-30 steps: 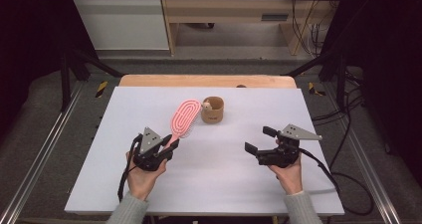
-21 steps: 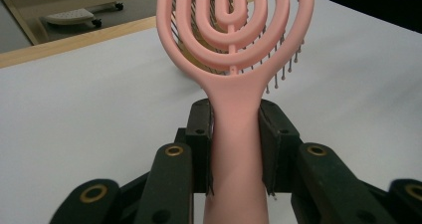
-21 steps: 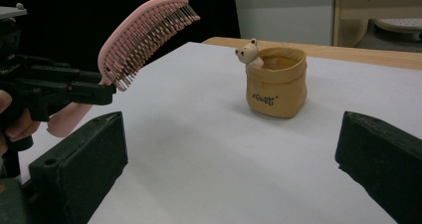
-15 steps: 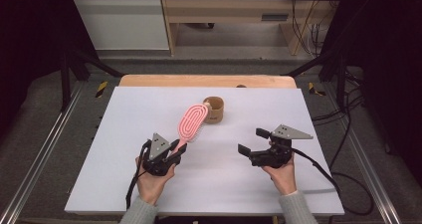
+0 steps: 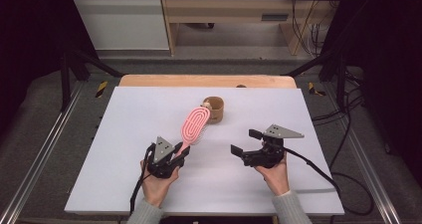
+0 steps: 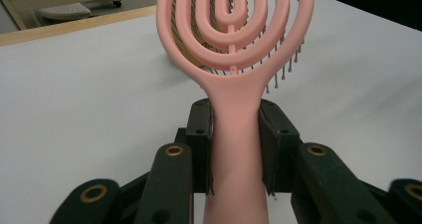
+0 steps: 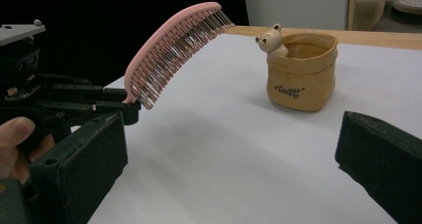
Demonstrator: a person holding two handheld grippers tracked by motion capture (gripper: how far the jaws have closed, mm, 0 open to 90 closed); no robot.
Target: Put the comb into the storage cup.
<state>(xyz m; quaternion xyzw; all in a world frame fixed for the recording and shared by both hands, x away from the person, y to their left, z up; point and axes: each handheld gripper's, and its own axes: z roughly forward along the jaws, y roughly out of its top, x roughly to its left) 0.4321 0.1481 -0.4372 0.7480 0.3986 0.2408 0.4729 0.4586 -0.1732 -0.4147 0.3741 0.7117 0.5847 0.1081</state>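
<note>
High view: left tool (image 5: pixel 180 152) clamps the handle of the pink hairbrush (image 5: pixel 193 126), head lifted off the white worktop (image 5: pixel 124 134), bristles facing down, angled toward the small tan pouch with a bear figure (image 5: pixel 215 109) just beyond. Right tool (image 5: pixel 242 142) sits well apart to the right, jaws spread wide, nothing between them.
</note>
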